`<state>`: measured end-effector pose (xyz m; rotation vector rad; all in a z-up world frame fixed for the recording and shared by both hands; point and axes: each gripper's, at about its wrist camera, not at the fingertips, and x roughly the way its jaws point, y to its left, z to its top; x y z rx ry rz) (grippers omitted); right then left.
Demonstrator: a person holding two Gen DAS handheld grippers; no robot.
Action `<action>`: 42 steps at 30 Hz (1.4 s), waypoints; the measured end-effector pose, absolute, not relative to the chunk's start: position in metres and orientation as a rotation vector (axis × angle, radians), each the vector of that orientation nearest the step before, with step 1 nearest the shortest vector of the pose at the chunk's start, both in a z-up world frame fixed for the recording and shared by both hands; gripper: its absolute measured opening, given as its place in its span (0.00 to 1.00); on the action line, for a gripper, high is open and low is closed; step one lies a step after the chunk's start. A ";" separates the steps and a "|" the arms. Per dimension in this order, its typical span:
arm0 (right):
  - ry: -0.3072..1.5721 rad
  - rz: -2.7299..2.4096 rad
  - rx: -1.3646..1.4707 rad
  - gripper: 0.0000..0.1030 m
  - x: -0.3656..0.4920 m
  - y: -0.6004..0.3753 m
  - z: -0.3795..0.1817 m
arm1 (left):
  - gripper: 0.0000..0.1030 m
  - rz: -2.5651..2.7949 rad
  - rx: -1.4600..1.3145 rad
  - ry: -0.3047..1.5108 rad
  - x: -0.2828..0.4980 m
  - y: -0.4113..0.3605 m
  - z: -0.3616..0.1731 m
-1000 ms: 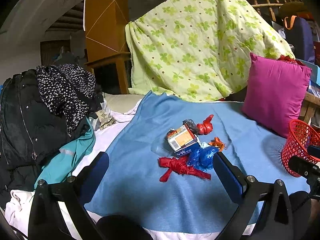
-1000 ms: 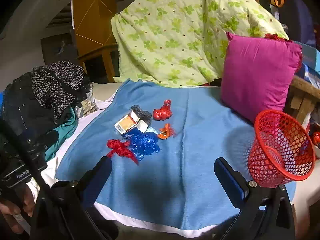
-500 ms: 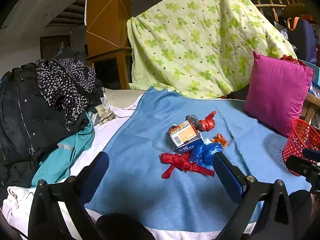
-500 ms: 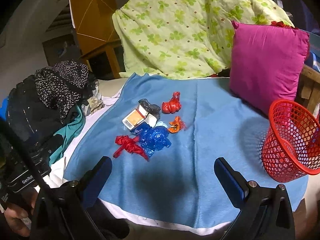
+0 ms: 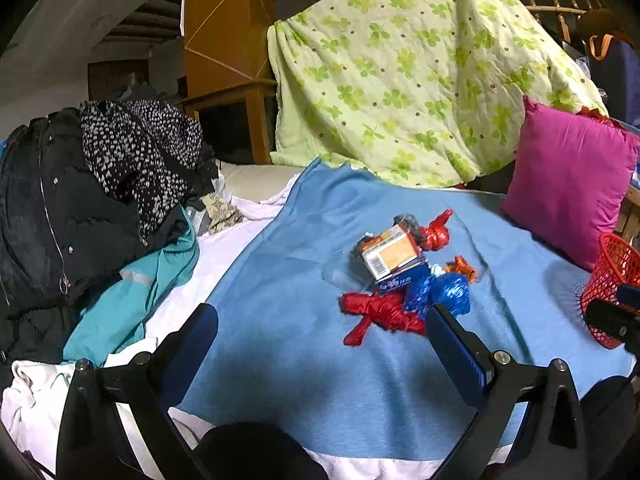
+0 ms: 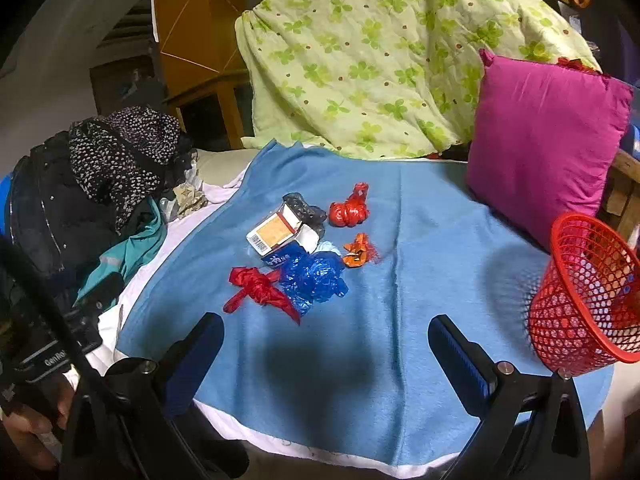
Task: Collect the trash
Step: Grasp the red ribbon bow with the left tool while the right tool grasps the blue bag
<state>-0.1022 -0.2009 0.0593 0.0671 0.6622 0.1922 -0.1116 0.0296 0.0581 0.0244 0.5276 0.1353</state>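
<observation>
A pile of trash lies mid-blanket: a red knotted bag [image 5: 380, 314] [image 6: 258, 290], a blue crumpled bag [image 5: 438, 292] [image 6: 314, 280], a small carton [image 5: 390, 256] [image 6: 276, 234], a dark bag [image 6: 304, 210], a red-orange knotted bag [image 5: 436, 234] [image 6: 350, 210] and an orange wrapper [image 5: 460, 268] [image 6: 358, 250]. A red mesh basket [image 6: 584, 296] [image 5: 612, 276] stands at the right. My left gripper [image 5: 320, 344] is open and empty, short of the pile. My right gripper [image 6: 326, 354] is open and empty, nearer than the pile.
A blue blanket [image 6: 420, 240] covers the bed. A magenta pillow [image 6: 540, 140] leans at the back right, a green quilt [image 6: 380, 60] behind it. Dark and teal clothes [image 5: 100, 208] are heaped on the left. A wooden post [image 5: 228, 40] stands behind.
Both grippers have edged forward and upward over the blanket, so the pile sits lower and closer in view. The trash and the basket have not moved.
</observation>
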 end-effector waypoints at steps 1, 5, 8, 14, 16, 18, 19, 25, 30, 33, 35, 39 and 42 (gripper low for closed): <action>0.667 0.195 0.069 1.00 -0.099 -0.200 0.057 | 1.00 0.134 0.022 0.533 -0.109 0.032 0.054; 0.699 0.212 0.075 1.00 -0.080 -0.194 0.044 | 1.00 0.106 0.004 0.568 -0.092 0.039 0.032; 0.716 0.226 0.070 1.00 -0.061 -0.188 0.032 | 1.00 0.078 -0.019 0.600 -0.074 0.044 0.017; 0.758 0.256 0.078 0.98 -0.013 -0.177 0.002 | 1.00 0.080 -0.063 0.655 -0.036 0.058 -0.008; 0.776 0.261 0.092 0.95 0.007 -0.173 -0.008 | 1.00 0.083 -0.086 0.671 -0.025 0.064 -0.015; 0.800 0.271 0.107 0.88 0.028 -0.168 -0.020 | 1.00 0.087 -0.111 0.689 -0.014 0.070 -0.022; 0.812 0.271 0.109 0.84 0.036 -0.166 -0.025 | 1.00 0.082 -0.121 0.696 -0.010 0.071 -0.025; 0.875 0.238 0.175 0.79 0.083 -0.163 -0.055 | 0.97 0.043 -0.147 0.715 0.016 0.071 -0.033; 0.907 0.246 0.226 0.66 0.108 -0.163 -0.070 | 0.85 -0.027 -0.177 0.737 0.033 0.065 -0.044; 0.928 0.263 0.228 0.57 0.114 -0.159 -0.078 | 0.80 -0.088 -0.214 0.734 0.039 0.062 -0.049; 0.907 0.264 0.237 0.55 0.111 -0.161 -0.079 | 0.79 -0.129 -0.228 0.726 0.043 0.058 -0.051; 0.880 0.254 0.262 0.54 0.101 -0.171 -0.079 | 0.79 -0.182 -0.233 0.727 0.052 0.049 -0.055; 0.855 0.230 0.275 0.53 0.090 -0.183 -0.077 | 0.79 -0.221 -0.222 0.747 0.060 0.039 -0.060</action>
